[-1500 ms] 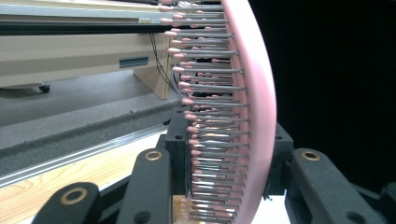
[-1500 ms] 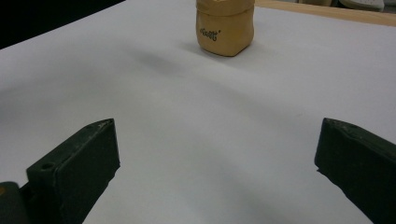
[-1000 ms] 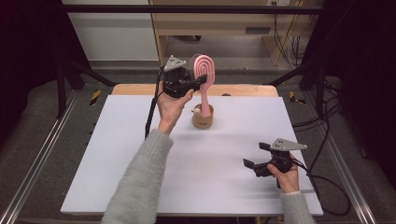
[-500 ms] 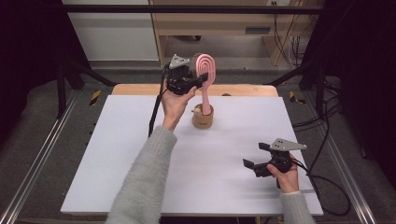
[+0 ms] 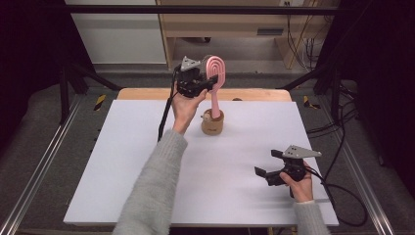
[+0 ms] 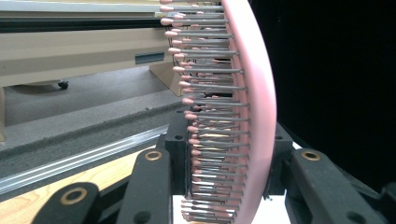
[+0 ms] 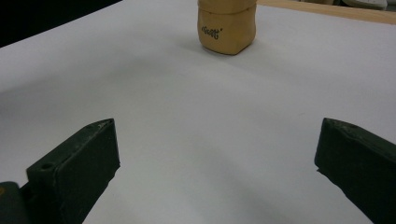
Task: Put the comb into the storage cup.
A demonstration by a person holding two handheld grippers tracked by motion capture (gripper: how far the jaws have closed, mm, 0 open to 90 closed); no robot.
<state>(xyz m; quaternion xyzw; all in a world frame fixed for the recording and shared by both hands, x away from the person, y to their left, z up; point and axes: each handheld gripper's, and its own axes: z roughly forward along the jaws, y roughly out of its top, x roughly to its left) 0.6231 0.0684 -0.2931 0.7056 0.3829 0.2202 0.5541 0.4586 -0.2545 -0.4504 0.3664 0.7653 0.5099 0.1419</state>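
The left gripper (image 5: pixel 208 84) clamps the pink hairbrush (image 5: pixel 216 83) by its head, handle down in the tan holder (image 5: pixel 212 123); the right gripper (image 5: pixel 266 170) rests wide, empty

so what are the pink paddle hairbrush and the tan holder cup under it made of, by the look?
Pink paddle hairbrush: likely moulded plastic, smooth satin back; the bristles look like thin grey metal or stiff nylon pins with pink ball tips. Tan holder cup: matte, soft rounded edges, printed lettering, so possibly wood or a bamboo composite; the look leaves that open.
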